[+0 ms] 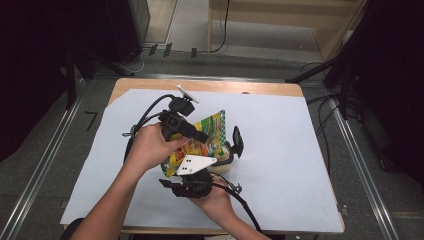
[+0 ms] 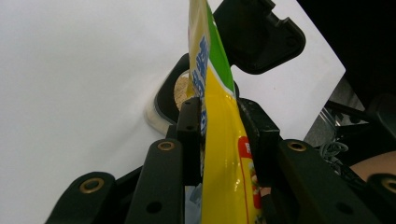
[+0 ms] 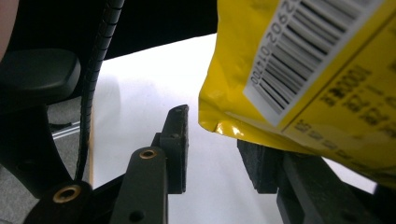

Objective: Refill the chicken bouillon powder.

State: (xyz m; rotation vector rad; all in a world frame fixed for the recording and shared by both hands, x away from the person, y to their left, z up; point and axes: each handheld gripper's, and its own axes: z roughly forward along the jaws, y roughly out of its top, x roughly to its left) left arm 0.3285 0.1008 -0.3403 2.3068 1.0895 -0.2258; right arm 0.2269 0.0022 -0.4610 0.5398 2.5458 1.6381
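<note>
Your left gripper (image 2: 219, 116) is clamped on the yellow-and-green bag (image 2: 219, 154), jaws pinched on the film with the bag standing on edge between them. Your right gripper (image 3: 215, 140) has its jaws set apart, gripping nothing — the bag's lower corner (image 3: 299, 79) hangs just above and beside them, barcode facing the camera.

From above, the bag (image 1: 207, 132) is held tilted over a small round container (image 1: 223, 156) on the white sheet (image 1: 280, 150), its black hinged lid (image 1: 237, 141) flipped up. In the left gripper view, the container's mouth (image 2: 180, 91) sits just beyond the bag, with something tan and crumbly inside. It looks like a pour.

What could go wrong:
- The single pinch is all that carries the bag. Slick film may slide through those jaws as the contents shift.
- If the bag's mouth drifts off the container, the contents land on the sheet — the opening is small and the bag blocks your sight of it.
- Closing the right jaws on that corner with a tug could twist the bag or knock the container, which looks light and unsecured.
- The raised lid stands close to the bag; brushing it could tip the container.
</note>
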